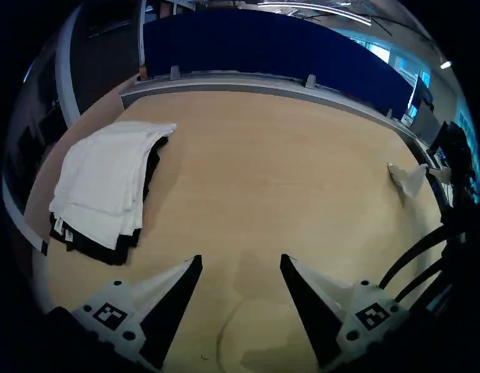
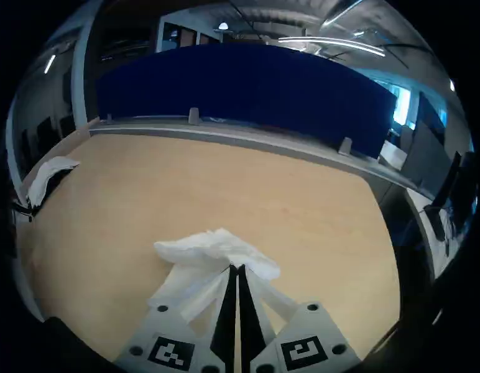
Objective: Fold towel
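Low in the right gripper view, the right claw [image 2: 236, 268] has its two fingers pressed together on a crumpled white cloth towel [image 2: 210, 250]. The cloth bunches above the tips and drapes down over both sides of the claw. It rests on a pale wooden surface [image 2: 240, 186] in the lower middle of that frame. At bottom centre of the left gripper view, the left claw [image 1: 240, 258] hangs over the same surface with its fingers spread wide and nothing between them. A folded stack of white towels on black ones [image 1: 106, 186] sits at the left of that frame, well apart from the crumpled towel. A dark blue partition panel [image 1: 271, 46] runs along the surface's far edge.
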Available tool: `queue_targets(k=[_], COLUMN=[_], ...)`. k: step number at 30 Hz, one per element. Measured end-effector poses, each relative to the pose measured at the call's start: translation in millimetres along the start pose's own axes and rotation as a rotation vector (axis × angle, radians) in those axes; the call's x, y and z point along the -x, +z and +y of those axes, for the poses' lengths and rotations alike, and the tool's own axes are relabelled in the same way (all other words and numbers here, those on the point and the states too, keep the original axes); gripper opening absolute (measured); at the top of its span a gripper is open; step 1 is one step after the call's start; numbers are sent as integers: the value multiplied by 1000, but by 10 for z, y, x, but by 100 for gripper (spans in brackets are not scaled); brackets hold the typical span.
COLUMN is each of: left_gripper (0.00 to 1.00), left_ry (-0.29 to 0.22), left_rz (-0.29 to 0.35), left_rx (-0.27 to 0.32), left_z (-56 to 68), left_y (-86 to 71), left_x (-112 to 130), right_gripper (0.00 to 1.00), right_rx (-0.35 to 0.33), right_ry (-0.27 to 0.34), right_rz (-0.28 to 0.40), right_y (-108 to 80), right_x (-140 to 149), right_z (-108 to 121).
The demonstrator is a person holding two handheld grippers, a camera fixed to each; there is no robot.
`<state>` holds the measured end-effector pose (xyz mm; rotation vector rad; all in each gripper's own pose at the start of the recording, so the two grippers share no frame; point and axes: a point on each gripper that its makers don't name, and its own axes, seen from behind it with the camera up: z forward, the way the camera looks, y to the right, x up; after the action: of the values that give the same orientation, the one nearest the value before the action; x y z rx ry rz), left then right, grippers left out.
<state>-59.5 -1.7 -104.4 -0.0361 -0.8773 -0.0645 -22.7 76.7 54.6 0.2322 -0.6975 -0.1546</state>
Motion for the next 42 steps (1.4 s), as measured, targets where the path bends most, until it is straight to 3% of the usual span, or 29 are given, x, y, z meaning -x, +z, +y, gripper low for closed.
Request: queue_targets(k=[14, 20, 22, 26, 32, 36, 42], left_gripper=[93, 93, 93, 93, 93, 93, 93], left_ry=[8, 13, 12, 8, 12, 17, 15], left_rz=[0, 0, 1, 4, 5, 6, 4], left_rx=[1, 1, 0, -1, 0, 3, 4], left_z=[-7, -5, -7, -12, -8, 6, 14], left_y=[-31, -55, -68, -92, -93, -87, -71], left_x=[0, 7, 6, -2, -14, -23, -21], right_gripper=[3, 10, 19, 59, 95, 99, 99], right_rx=[106, 153, 172, 201, 211, 230, 191], right_ry=[136, 153, 160, 178, 171, 159, 157], right_rz=[-94, -140, -155, -178, -164, -138, -82], right_y=[-40, -46, -57, -96, -154, -175, -115], right_x=[641, 826, 887, 1010, 1014, 928, 649], right_z=[287, 337, 356, 364, 288, 285, 127])
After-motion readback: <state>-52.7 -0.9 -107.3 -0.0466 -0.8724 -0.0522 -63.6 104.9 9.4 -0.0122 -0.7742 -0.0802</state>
